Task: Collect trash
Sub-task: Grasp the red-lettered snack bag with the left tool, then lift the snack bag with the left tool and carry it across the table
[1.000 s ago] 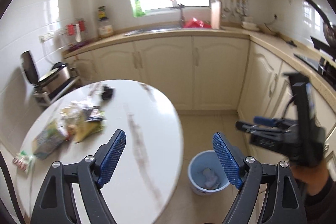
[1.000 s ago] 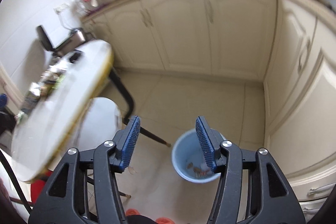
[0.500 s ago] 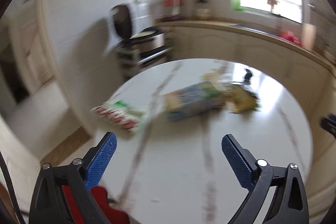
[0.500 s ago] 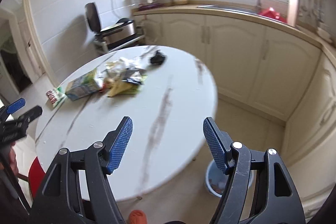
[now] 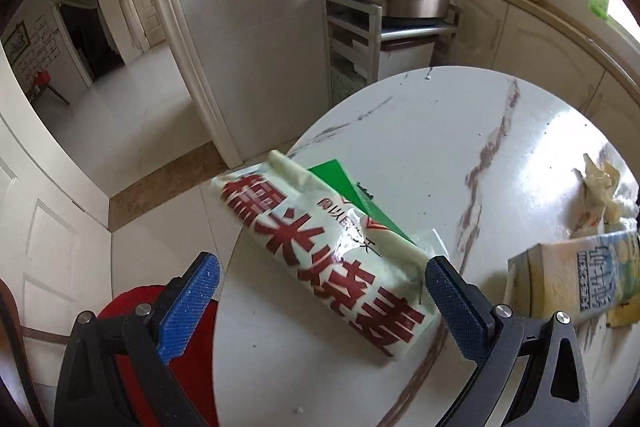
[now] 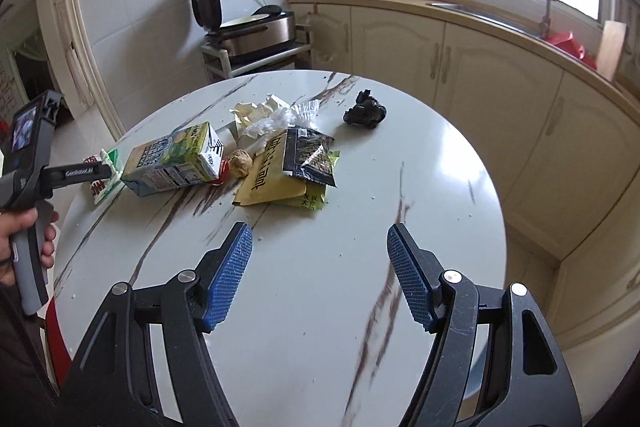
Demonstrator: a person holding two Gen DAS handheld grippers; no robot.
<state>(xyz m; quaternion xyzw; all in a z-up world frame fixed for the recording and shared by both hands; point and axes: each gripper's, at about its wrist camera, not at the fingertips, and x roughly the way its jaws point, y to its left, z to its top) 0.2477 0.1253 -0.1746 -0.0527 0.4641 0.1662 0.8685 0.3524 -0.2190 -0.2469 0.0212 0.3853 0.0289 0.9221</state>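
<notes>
A white and green wrapper (image 5: pixel 320 259) with big red characters lies at the near edge of the round marble table (image 5: pixel 440 131). My left gripper (image 5: pixel 320 267) hangs over it, open wide, a pad on either side and neither pressing. A milk carton (image 5: pixel 576 279) lies to its right. In the right wrist view the carton (image 6: pixel 172 159), a yellow packet (image 6: pixel 272 183), a black packet (image 6: pixel 310 155), crumpled wrappers (image 6: pixel 264 115) and a black lump (image 6: pixel 366 113) are spread over the table (image 6: pixel 400 155). My right gripper (image 6: pixel 318 235) stands open over bare tabletop, short of the pile.
A red stool (image 5: pixel 160 307) stands under the table's near edge. Behind the table stands a rack with an electric griddle (image 6: pixel 256 27), and cabinets (image 6: pixel 480 67) run along the right. A doorway (image 5: pixel 100 47) opens at the left. A hand (image 6: pixel 24 227) holds the left gripper's handle.
Both grippers swung away from the blue bin on the floor to the table. The left jaws widened and came down over the red-lettered wrapper. The right jaws opened a little.
</notes>
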